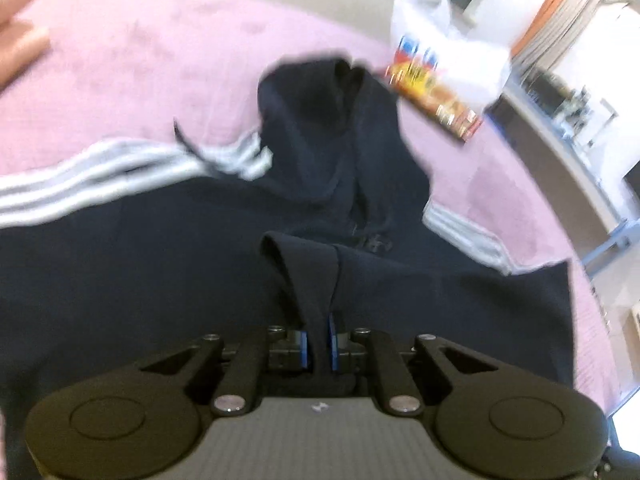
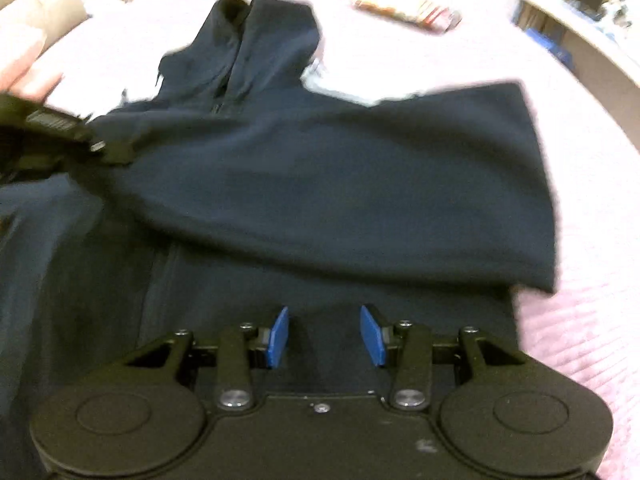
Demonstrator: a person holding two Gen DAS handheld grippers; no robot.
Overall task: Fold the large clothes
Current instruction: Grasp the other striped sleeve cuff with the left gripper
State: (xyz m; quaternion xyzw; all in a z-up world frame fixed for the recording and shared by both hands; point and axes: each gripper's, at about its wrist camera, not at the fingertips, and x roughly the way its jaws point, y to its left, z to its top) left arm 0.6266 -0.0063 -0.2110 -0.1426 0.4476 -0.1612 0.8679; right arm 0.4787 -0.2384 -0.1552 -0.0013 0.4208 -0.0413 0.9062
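A navy hooded jacket (image 1: 160, 248) with white sleeve stripes (image 1: 100, 172) lies spread on a pink bedspread (image 1: 140, 60), its hood (image 1: 320, 120) at the far end. My left gripper (image 1: 319, 340) is shut on a raised pinch of the jacket's dark fabric (image 1: 308, 276). In the right wrist view the jacket (image 2: 320, 184) is partly folded over itself, hood (image 2: 260, 40) at the top. My right gripper (image 2: 324, 336) hovers just over the jacket's near part with its blue pads (image 2: 278, 338) apart and nothing between them. The left gripper body (image 2: 60, 128) shows at the left edge there.
A colourful snack packet (image 1: 436, 96) and a white plastic bag (image 1: 440, 32) lie on the bedspread beyond the hood. A person's hand (image 2: 28, 72) shows at the left edge. Shelving (image 2: 580, 20) stands past the bed at the right. Bare pink cover (image 2: 580, 320) lies right of the jacket.
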